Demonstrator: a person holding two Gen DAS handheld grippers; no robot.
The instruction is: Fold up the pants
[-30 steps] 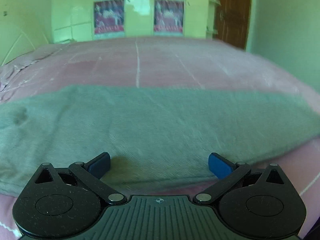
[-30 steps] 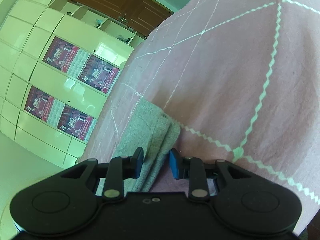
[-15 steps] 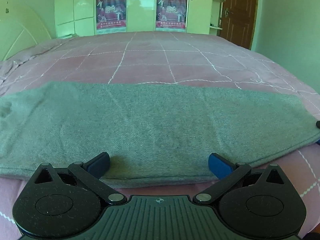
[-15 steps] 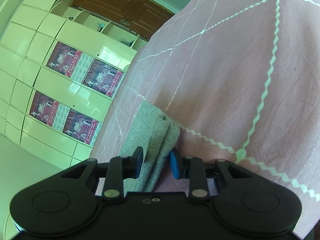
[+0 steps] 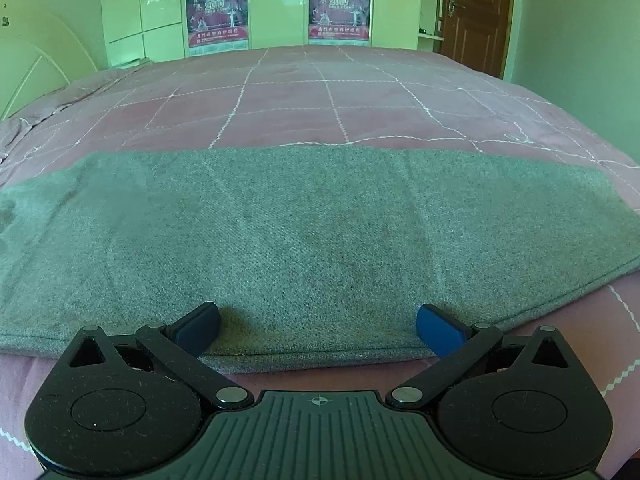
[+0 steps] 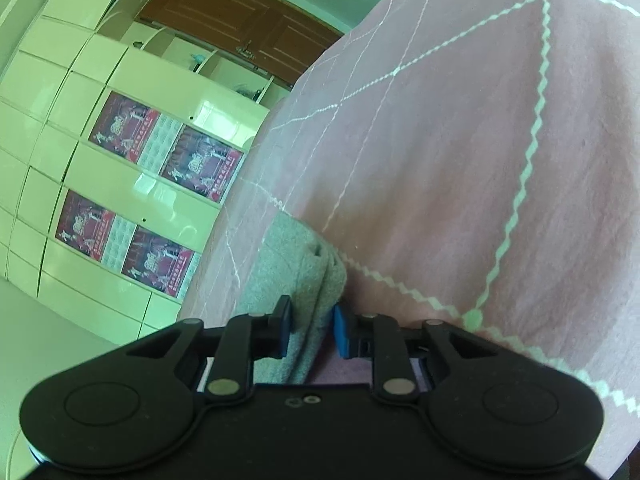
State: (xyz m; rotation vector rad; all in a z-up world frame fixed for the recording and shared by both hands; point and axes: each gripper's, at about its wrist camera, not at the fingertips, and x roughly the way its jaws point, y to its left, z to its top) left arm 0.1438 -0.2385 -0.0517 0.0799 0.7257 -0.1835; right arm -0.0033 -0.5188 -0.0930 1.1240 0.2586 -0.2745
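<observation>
The gray pants point(image 5: 304, 232) lie sideways across the bed point(image 5: 320, 92), right under the wide-open left claw point(image 5: 318, 326), while the right claw point(image 6: 311, 330) has just been squeezing in on their end.

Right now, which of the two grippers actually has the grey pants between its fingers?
The right gripper: its jaws sit narrow with a bunched end of the pants between them. The left gripper gapes wide over the flat cloth.

The pants point(image 5: 312, 240) lie flat across the near side of the bed point(image 5: 320, 104). Behind the bed stands a wardrobe point(image 5: 276, 0), and a door point(image 5: 476, 12) is to its right. A headboard point(image 5: 36, 68) is at the left end of the bed.
</observation>
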